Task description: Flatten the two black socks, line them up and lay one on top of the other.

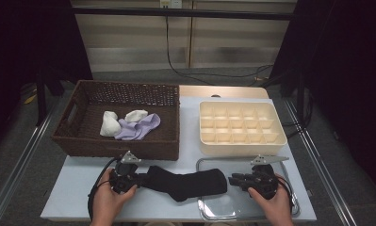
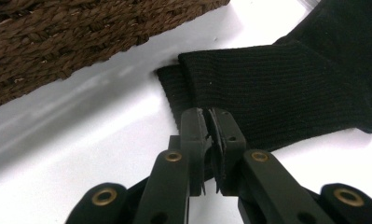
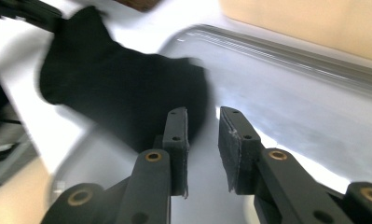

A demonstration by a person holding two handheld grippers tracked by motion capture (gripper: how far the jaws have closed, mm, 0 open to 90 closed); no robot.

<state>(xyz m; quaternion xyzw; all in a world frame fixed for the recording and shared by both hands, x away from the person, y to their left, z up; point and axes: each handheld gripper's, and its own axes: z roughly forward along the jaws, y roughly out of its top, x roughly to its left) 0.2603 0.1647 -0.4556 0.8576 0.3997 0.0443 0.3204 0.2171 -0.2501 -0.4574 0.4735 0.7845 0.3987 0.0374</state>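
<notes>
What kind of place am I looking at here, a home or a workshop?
Probably a lab or test bench set up for sorting laundry: a white table fenced by dark curtains, with a wicker basket of socks, a divided cream organizer, and a black sock laid out.

The high view was dim, its corners near black from 9 to 3 o'clock. The white table (image 1: 185,155) was evenly lit from overhead, with soft shadows. In the left gripper view, glare washed out the table at 8 o'clock. The right gripper view showed motion blur, strongest around the black sock (image 3: 127,98) at 10 o'clock.
</notes>
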